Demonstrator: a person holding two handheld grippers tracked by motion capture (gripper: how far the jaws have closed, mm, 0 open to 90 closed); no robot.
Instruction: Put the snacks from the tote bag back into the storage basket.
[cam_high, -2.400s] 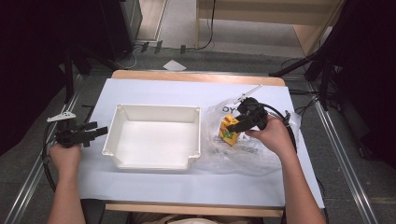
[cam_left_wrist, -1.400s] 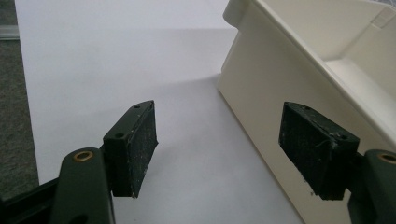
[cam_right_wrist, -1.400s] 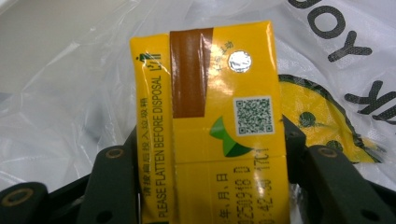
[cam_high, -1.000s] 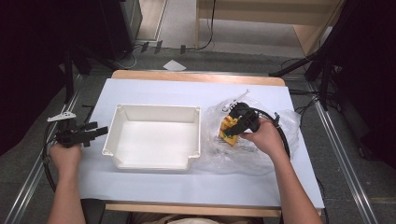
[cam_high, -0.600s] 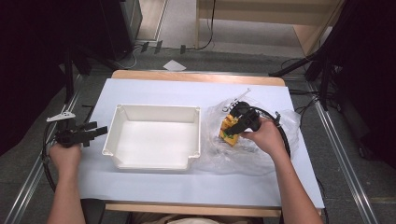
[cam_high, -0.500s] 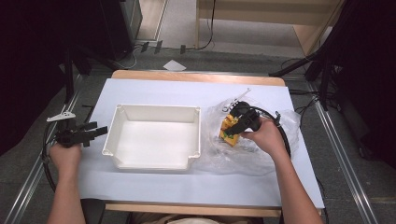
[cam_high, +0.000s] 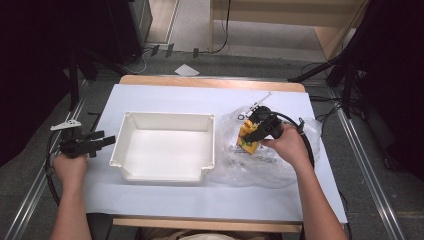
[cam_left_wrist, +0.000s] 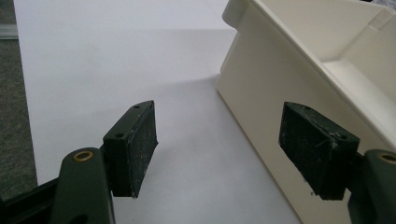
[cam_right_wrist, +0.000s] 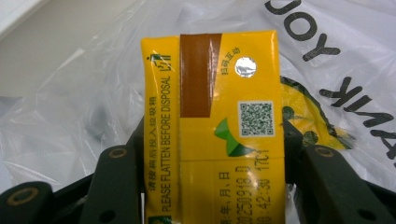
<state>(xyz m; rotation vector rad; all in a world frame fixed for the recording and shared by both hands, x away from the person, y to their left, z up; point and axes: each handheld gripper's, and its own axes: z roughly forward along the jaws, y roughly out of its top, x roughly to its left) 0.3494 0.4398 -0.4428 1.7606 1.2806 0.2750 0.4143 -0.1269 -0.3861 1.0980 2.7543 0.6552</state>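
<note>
While the right gripper (cam_right_wrist: 212, 154) pinches the yellow drink carton (cam_right_wrist: 212, 130) across its narrow width, we note the carton's long axis runs straight out along the jaws, its top end pointing away from the hand. It sits on or just above the clear plastic bag (cam_high: 270, 160) at the right side of the table (cam_high: 200, 200); we cannot tell whether it has left the bag's surface. From the high view, the white tray (cam_high: 167, 172) lies to the left of the carton, just beside the bag, so we judge the coming move to be a carry leftward over the tray's near wall. The right hand (cam_high: 287, 145) is far nearer the carton. Nothing lies inside the tray. The left gripper (cam_left_wrist: 233, 154), jaws spread with nothing between them, rests beside the tray's outer left wall (cam_left_wrist: 261, 93).
</note>
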